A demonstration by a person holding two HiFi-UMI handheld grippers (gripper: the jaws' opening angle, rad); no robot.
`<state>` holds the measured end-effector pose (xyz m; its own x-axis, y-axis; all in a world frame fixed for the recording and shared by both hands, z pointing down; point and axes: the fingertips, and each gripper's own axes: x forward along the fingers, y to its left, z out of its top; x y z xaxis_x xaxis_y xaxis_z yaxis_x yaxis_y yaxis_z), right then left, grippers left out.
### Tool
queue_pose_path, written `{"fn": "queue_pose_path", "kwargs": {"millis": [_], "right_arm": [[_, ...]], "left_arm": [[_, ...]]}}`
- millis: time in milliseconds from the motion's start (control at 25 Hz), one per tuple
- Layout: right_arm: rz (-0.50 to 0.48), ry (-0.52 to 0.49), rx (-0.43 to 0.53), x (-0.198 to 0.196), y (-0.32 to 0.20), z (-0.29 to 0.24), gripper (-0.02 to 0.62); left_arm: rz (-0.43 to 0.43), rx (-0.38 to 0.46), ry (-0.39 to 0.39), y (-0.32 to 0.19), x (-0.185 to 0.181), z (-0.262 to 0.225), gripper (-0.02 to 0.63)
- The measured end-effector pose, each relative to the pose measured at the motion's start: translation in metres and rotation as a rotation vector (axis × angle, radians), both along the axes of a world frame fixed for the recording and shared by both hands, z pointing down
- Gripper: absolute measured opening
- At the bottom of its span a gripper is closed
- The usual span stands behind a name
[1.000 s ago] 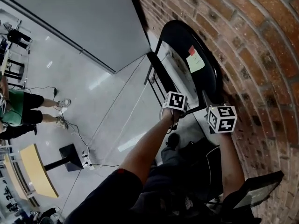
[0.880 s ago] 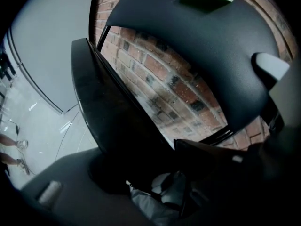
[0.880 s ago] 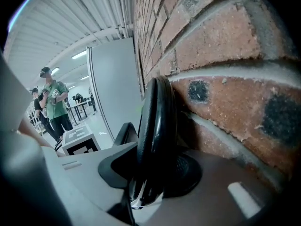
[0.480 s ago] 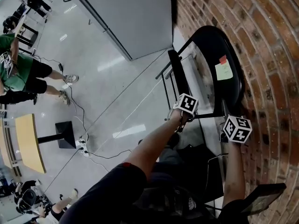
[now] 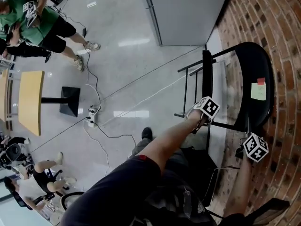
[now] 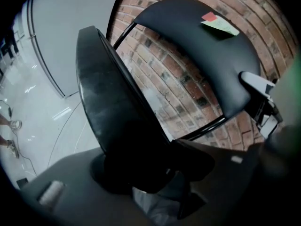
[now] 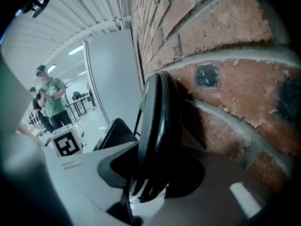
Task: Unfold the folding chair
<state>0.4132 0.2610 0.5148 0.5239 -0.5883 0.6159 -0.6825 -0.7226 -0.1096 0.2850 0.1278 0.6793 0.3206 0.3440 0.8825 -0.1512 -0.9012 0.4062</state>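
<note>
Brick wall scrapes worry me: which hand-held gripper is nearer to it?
Right. The right hand-held gripper grips the backrest edge, right beside the wall. The left hand-held gripper grips the seat, which stands farther out from the wall.

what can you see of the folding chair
Black chair with thin metal tube frame, standing beside the brick wall. Padded seat is tipped up edge-on, a gap between it and the curved backrest, which carries a yellow note with red tab. Left gripper clamps the seat, right gripper the backrest's edge.
</note>
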Motion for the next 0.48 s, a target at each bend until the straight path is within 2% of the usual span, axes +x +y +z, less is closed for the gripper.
{"fn": "queue_pose_path", "kwargs": {"millis": [120,480], "right_arm": [[-0.019,-0.009,-0.008,0.000,-0.005,0.005,0.141],[0.004,-0.057,-0.053,0.000,-0.005,0.015,0.155]], "left_arm": [[-0.033,-0.011,-0.017,-0.012,-0.014,0.005,0.275],[-0.082,-0.041,-0.045,-0.043,-0.043,0.015,0.275]]}}
